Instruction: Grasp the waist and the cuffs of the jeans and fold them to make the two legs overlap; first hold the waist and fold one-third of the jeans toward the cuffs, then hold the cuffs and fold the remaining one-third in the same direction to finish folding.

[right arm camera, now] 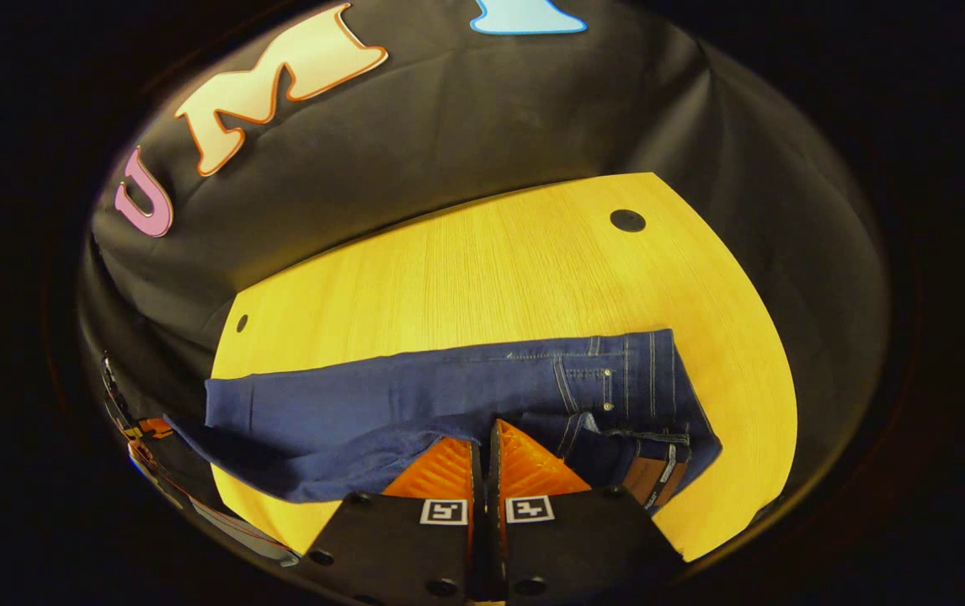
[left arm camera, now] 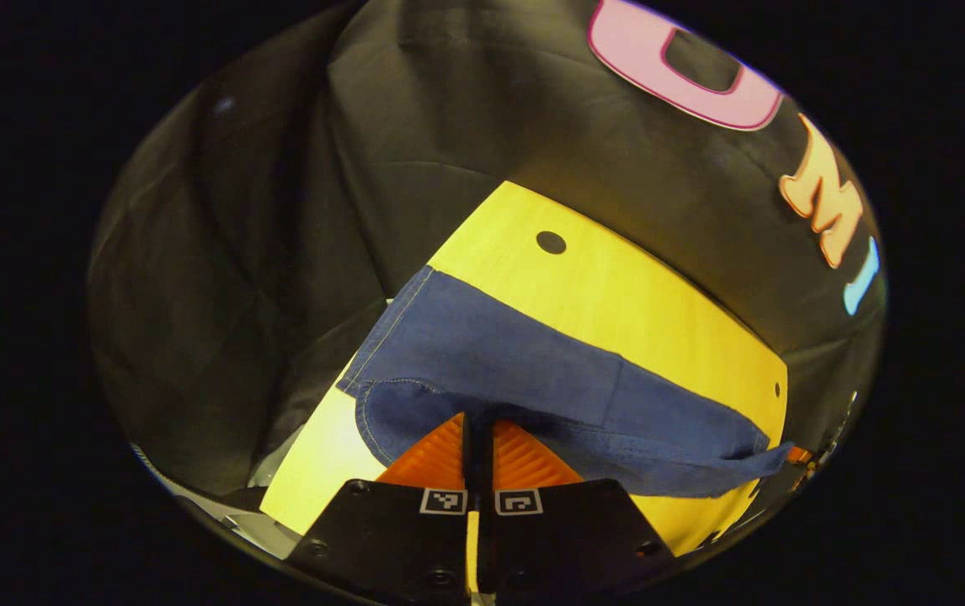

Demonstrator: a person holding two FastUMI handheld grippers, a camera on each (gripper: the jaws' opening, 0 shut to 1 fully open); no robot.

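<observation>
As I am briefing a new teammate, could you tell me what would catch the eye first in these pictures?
The dark blue jeans stretched across the bright yellow wooden table stand out first, their waist at the right of the right gripper view. Next come the orange ribbed jaws: the left gripper is closed at the cuff end, and the right gripper near the waist.

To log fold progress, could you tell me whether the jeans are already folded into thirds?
No, in the right gripper view the jeans lie stretched at full length across the yellow table.
</observation>
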